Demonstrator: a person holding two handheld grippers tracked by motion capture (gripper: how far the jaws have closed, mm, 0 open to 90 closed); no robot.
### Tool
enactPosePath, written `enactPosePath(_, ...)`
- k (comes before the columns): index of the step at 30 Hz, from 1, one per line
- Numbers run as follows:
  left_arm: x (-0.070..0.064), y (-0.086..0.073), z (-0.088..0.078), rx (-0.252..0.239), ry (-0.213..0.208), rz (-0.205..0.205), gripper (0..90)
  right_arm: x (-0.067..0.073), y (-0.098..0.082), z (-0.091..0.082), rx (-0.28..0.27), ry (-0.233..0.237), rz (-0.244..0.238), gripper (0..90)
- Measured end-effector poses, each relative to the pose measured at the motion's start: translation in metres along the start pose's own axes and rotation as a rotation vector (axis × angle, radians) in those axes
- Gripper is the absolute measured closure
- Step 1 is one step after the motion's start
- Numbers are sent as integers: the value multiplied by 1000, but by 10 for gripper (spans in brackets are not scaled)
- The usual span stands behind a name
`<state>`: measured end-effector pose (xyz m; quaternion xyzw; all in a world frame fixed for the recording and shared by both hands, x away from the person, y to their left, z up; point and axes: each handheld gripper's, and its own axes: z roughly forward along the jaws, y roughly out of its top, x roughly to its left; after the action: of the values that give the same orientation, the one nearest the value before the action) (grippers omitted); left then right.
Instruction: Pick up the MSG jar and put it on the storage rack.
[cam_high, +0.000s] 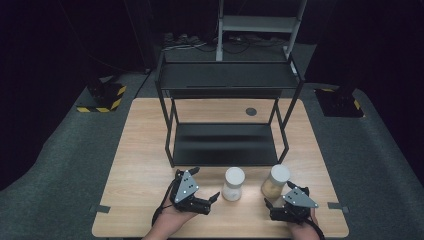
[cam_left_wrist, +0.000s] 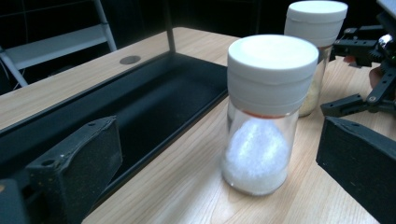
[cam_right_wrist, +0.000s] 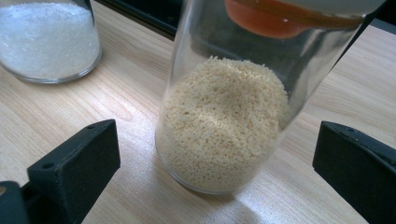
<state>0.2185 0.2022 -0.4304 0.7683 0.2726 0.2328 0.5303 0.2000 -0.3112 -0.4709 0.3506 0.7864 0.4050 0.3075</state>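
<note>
We hold the left gripper (cam_high: 216, 196) low, jaws apart, facing the white-lidded glass jar of white crystals (cam_high: 233, 184); the right gripper (cam_high: 267, 202), jaws apart, faces the white-lidded glass jar of beige grains (cam_high: 275, 182).

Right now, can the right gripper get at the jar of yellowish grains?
Probably yes. The right gripper is open, with its jaws on either side of the jar of yellowish grains, and nothing stands between them. The jar of white crystals stands off to the side, apart.

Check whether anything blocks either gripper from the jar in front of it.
Nothing visible does. The left gripper stands open facing the jar of white grains, and the right gripper stands open facing the jar of beige grains, with bare table between.
</note>
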Motion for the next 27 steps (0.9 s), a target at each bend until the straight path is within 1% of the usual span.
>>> enactPosePath(5,-1,1,4,-17,-16,-10,4,0,-1,0,-3,0,6,0)
enactPosePath(11,-3,3,12,-36,-37,-10,4,0,0,0,-2,2,3,0)
enactPosePath(19,-4,5,24,-32,-59,-15,4,-3,-1,0,-4,9,10,0)
enactPosePath(27,-3,4,37,-37,-80,-33,4,-3,-1,0,-5,9,8,0)
